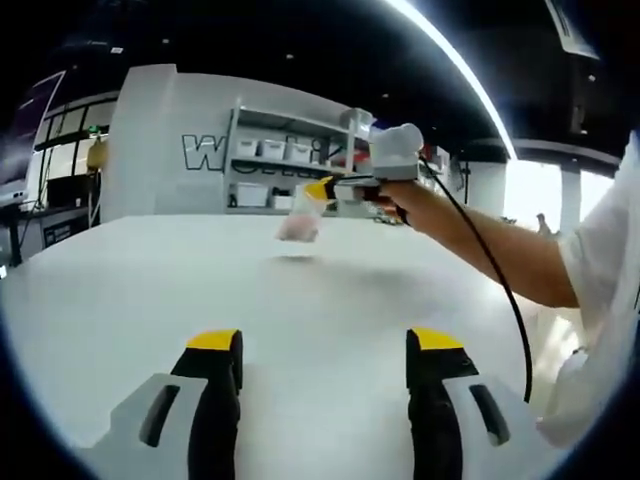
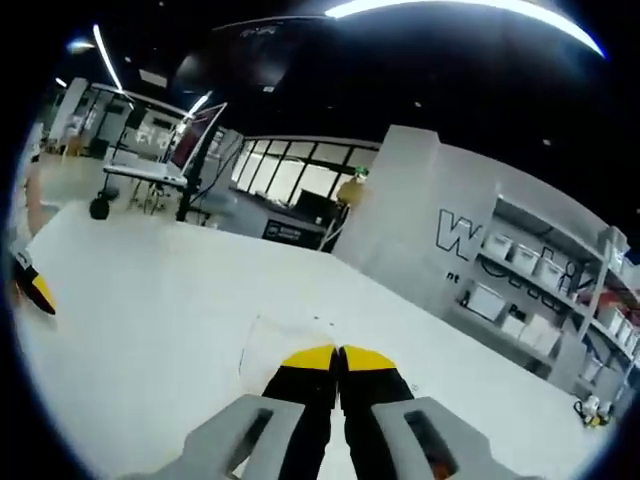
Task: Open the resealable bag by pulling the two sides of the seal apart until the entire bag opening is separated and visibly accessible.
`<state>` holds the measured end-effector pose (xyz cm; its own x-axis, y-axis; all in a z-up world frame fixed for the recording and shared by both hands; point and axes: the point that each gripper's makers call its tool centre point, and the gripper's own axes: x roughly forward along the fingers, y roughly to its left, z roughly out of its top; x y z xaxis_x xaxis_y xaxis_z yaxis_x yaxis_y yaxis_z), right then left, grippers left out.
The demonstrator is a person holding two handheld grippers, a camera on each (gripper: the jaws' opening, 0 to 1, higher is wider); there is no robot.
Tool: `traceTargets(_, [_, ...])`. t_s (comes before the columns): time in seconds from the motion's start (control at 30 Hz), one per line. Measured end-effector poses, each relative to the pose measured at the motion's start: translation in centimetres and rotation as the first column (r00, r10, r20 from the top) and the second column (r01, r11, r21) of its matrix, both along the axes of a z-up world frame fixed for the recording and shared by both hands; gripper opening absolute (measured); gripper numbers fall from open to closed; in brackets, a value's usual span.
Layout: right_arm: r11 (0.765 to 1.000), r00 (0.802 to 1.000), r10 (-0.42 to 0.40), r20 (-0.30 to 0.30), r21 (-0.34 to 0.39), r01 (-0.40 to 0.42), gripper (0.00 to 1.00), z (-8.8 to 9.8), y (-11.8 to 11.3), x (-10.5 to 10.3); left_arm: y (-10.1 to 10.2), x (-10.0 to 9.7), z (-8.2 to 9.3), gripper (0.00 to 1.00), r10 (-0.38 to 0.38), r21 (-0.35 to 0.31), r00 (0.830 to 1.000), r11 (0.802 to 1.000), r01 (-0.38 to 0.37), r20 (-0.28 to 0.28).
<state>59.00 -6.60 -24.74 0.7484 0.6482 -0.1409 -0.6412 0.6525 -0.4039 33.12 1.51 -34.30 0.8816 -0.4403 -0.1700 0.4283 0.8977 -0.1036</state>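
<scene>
In the left gripper view, a clear resealable bag with something pinkish inside hangs above the white table. The right gripper, held by a hand, comes in from the right and is shut on the bag's top edge. My left gripper stands open low over the near part of the table, well apart from the bag, with nothing between its fingers. In the right gripper view, the right gripper is closed on the bag, whose clear film shows just beyond the yellow tips. A yellow tip of the left gripper shows at the left edge.
The table is broad and white. Shelves with white bins stand against a lettered wall behind it. A person's forearm and a black cable cross the right side. A wheeled cart stands beyond the table.
</scene>
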Motion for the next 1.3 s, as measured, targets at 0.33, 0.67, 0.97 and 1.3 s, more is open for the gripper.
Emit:
traceTargets(0.33, [1.0, 1.0, -0.007, -0.025, -0.007, 0.007, 0.0, -0.8, 0.3, 1.6, 0.1, 0.1, -0.1, 0.65, 0.001, 0.001, 1.0, 1.0, -0.001, -0.003])
traceTargets(0.67, [1.0, 0.999, -0.021, -0.029, -0.016, 0.021, 0.0, -1.5, 0.5, 3.2, 0.0, 0.2, -0.2, 0.64, 0.002, 0.008, 1.0, 1.0, -0.002, -0.004])
traceTargets(0.97, [0.999, 0.999, -0.023, -0.025, -0.035, 0.022, 0.0, -1.9, 0.9, 4.7, -0.1, 0.2, -0.5, 0.63, 0.0, 0.029, 1.0, 1.0, 0.0, -0.007])
traceTargets(1.3, [0.998, 0.999, -0.034, -0.003, -0.061, 0.033, 0.0, -1.9, 1.3, 6.6, -0.1, 0.2, -0.7, 0.63, -0.002, 0.037, 1.0, 0.999, 0.002, -0.008])
